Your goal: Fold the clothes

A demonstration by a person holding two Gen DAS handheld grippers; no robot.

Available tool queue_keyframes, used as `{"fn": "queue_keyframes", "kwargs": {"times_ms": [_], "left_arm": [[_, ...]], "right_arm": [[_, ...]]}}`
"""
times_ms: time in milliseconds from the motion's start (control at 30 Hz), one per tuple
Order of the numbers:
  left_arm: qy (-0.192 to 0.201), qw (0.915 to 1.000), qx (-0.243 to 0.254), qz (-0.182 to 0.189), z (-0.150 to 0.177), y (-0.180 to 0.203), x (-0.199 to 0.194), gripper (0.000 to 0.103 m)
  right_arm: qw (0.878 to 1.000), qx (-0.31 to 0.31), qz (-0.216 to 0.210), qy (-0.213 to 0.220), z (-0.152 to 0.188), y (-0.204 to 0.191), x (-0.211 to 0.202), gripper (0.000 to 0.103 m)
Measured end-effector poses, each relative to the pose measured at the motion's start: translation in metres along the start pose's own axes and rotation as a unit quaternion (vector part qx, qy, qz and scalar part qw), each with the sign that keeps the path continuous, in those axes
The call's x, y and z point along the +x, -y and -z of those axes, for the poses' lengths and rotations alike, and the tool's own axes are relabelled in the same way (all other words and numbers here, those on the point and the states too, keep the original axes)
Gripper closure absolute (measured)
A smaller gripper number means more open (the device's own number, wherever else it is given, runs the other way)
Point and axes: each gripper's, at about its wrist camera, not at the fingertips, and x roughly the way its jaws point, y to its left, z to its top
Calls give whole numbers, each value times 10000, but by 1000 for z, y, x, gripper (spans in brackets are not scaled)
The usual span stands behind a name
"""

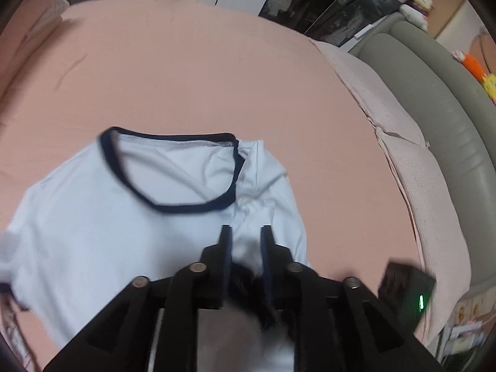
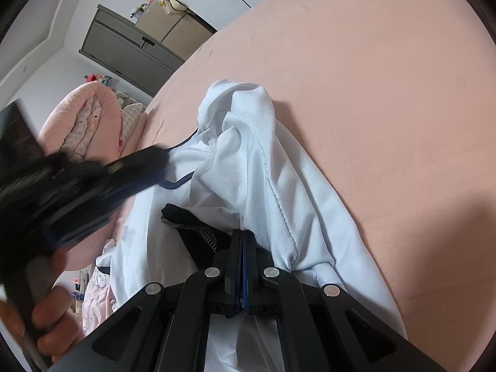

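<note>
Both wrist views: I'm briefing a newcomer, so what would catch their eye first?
The pale blue T-shirt with its dark neckband lies mid-frame on the pink bedsheet. In the right wrist view the right gripper is shut on a dark-trimmed edge of it, and the left gripper blurs in from the left.

A pale blue shirt [image 2: 272, 183] lies rumpled on the pink bed [image 2: 387, 93], one part bunched up high. The right tongs [image 2: 244, 238] are pressed shut on a dark trimmed edge of it, the cloth puckered beside them. At the left, blurred, the left tongs [image 2: 136, 167] reach over the shirt's navy collar, gripped by a hand [image 2: 46, 319]. A pink pillow [image 2: 90, 117] rests beyond them.
</note>
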Motion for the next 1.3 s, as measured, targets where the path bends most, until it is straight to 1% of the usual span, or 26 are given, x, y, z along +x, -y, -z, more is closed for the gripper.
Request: {"fn": "queue_keyframes", "kwargs": {"times_ms": [33,100,167,300,367,400,467,500,533,567,600,667,733,800,833,933,1000,1067,1167,1233,1300], "left_arm": [[71,10000,-30,-56,8,-8,-10,71],[205,9997,-101,-78,19,-20,-22,44],[398,9987,-308,-50,37,-39,-46,31],[816,9923,-930,70,65,-65,-80,28],[895,9883,-1205,273,71,-80,-89,27],[917,9857,-1346,422,74,-87,-93,27],[989,9805,-1591,588,82,-100,-100,27],[1026,9779,-1705,648,86,-107,-104,26],[1062,9756,-1795,683,89,-112,-107,26],[1089,9737,-1868,718,93,-117,-110,26],[1109,9714,-1951,782,97,-123,-112,26],[1149,9661,-2116,930,104,-136,-117,26],[1202,9604,-2286,1048,111,-150,-120,26],[1248,9552,-2443,1114,118,-165,-123,26],[1260,9534,-2500,1122,120,-171,-123,26],[1293,9483,-2661,1145,126,-188,-123,26],[1255,9468,-2741,1124,128,-196,-118,26],[1216,9452,-2821,1102,130,-205,-113,26],[1173,9417,-2923,1180,132,-215,-102,26],[1197,9349,-3073,1311,135,-222,-94,26],[1282,9268,-3239,1400,139,-229,-88,26]], "right_arm": [[10000,9,-4,-10,-2,-5,3,103],[10000,43,-18,-46,-4,-4,4,103],[9999,87,-39,-92,-5,-4,6,103],[9991,281,-203,-223,-9,0,6,103],[9979,431,-303,-375,-10,0,10,101],[9974,514,-232,-452,-11,-2,7,98],[9982,428,-10,-422,-13,-15,-6,85],[9990,262,79,-360,-14,-25,-17,62],[9994,43,178,-280,-14,-38,-28,35],[9991,-230,300,-170,-11,-53,-41,26],[9984,-428,364,-82,-8,-66,-51,23],[9958,-780,471,56,-1,-90,-71,23],[9933,-1007,547,116,0,-107,-81,23],[9896,-1194,783,157,4,-121,-90,23],[9863,-1327,964,156,6,-129,-88,23],[9768,-1701,1291,175,14,-148,-86,23],[9717,-1908,1361,283,21,-160,-81,23],[9711,-1935,1351,348,26,-165,-75,23],[9691,-2083,1304,206,33,-175,-54,23],[9650,-2245,1350,100,37,-181,-40,23],[9550,-2547,1521,30,41,-187,-25,23]]}}
